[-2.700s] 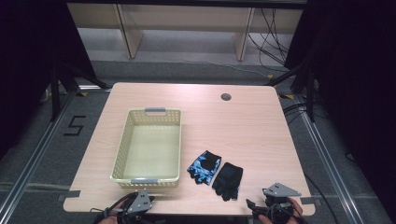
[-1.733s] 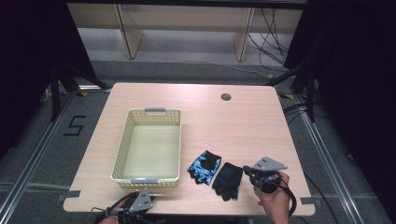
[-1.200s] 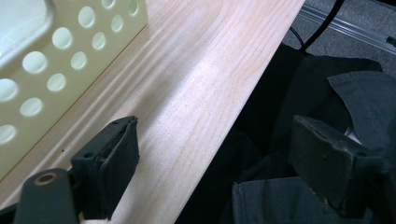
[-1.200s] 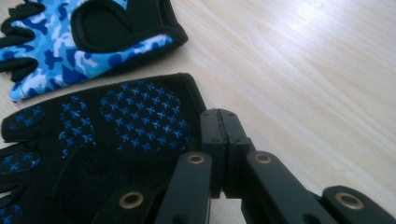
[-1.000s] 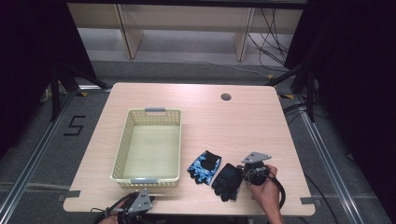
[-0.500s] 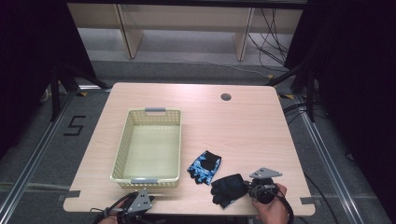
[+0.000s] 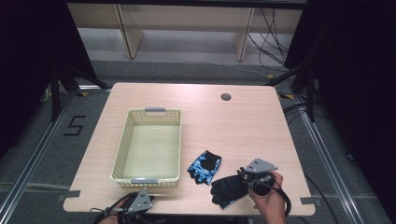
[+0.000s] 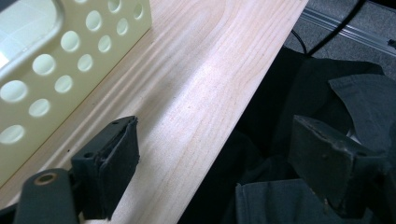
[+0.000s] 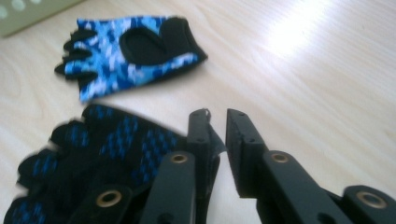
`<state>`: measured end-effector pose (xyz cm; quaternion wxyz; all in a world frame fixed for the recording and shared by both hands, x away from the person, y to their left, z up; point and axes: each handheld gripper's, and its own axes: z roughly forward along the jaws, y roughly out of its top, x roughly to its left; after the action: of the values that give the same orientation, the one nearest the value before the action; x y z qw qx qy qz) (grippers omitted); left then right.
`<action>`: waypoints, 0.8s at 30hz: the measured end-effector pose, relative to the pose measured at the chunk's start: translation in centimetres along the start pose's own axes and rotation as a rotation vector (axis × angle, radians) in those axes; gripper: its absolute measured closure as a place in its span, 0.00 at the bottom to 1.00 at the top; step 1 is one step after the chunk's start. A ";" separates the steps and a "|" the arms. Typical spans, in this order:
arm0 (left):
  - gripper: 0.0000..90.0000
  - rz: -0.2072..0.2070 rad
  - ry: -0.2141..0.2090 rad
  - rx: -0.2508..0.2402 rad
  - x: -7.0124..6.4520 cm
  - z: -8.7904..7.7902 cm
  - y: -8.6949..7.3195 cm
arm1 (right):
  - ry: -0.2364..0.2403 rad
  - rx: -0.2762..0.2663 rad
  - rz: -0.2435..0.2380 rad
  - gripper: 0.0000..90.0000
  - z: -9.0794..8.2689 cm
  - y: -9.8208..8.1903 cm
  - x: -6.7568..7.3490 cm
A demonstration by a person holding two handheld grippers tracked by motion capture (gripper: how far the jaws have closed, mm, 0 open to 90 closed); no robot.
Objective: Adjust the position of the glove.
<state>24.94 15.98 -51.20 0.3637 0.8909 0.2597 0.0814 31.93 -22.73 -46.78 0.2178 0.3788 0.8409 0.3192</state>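
Here our right gripper (image 9: 217,122), jaws just parting off its cuff, should re-pinch the soft, light black glove (image 9: 100,154) there.

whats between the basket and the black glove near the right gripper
The blue patterned glove lies on the table between the basket and the black glove, touching neither, as the high view shows.

The left gripper (image 8: 219,168) hangs wide open over the table edge (image 8: 205,126); a perforated basket (image 8: 70,60) lies beyond its left jaw, perhaps dark clothing below.
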 end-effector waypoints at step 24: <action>0.18 0.008 -0.016 -0.011 0.0 -0.1 0.0 | 0.206 0.134 -0.018 0.66 9.1 7.8 -0.5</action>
<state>24.90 15.99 -51.15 0.3702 0.8906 0.2529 0.0769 41.67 -15.79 -47.60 0.1072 0.3501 0.8817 0.2974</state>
